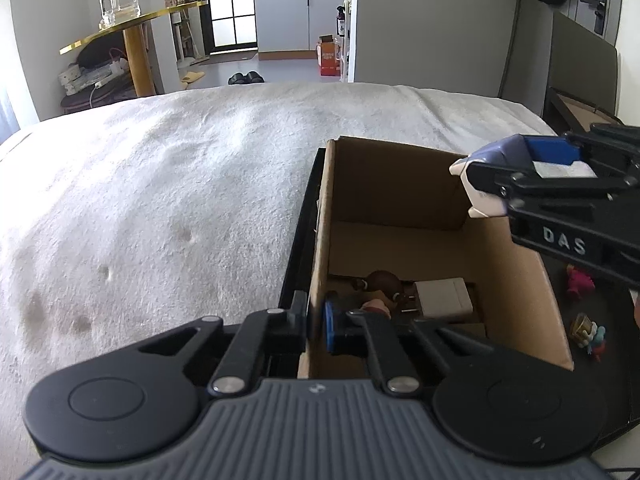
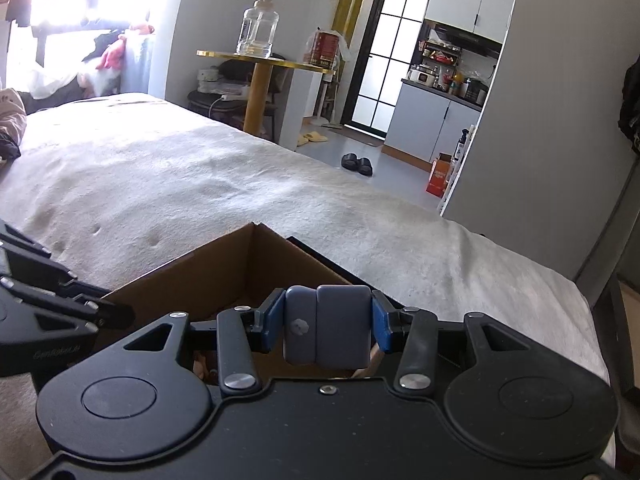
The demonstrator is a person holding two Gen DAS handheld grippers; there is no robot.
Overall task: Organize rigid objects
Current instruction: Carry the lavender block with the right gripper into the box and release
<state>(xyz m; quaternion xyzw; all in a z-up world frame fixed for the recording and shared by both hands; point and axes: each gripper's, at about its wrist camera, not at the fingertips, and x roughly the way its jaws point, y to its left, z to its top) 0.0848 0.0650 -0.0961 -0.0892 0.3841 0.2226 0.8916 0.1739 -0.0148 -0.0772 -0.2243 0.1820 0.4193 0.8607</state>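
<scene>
A brown cardboard box [image 1: 508, 276] stands open on the white bed inside a black tray. My left gripper [image 1: 318, 328] is shut on the box's left wall [image 1: 318, 248], one finger on each side. In the box lie a brown-haired figurine [image 1: 382, 286] and a white charger block [image 1: 442, 298]. My right gripper [image 2: 326, 330] is shut on a grey-blue rounded case [image 2: 326, 328] and holds it above the box [image 2: 224, 276]. The same case [image 1: 490, 182] shows over the box's far right corner in the left wrist view.
Small colourful toys [image 1: 586, 332] and a pink toy [image 1: 578, 280] lie on the black tray right of the box. The white bed cover [image 1: 160, 200] spreads to the left. A gold side table [image 2: 264, 64] with a glass jar stands beyond the bed.
</scene>
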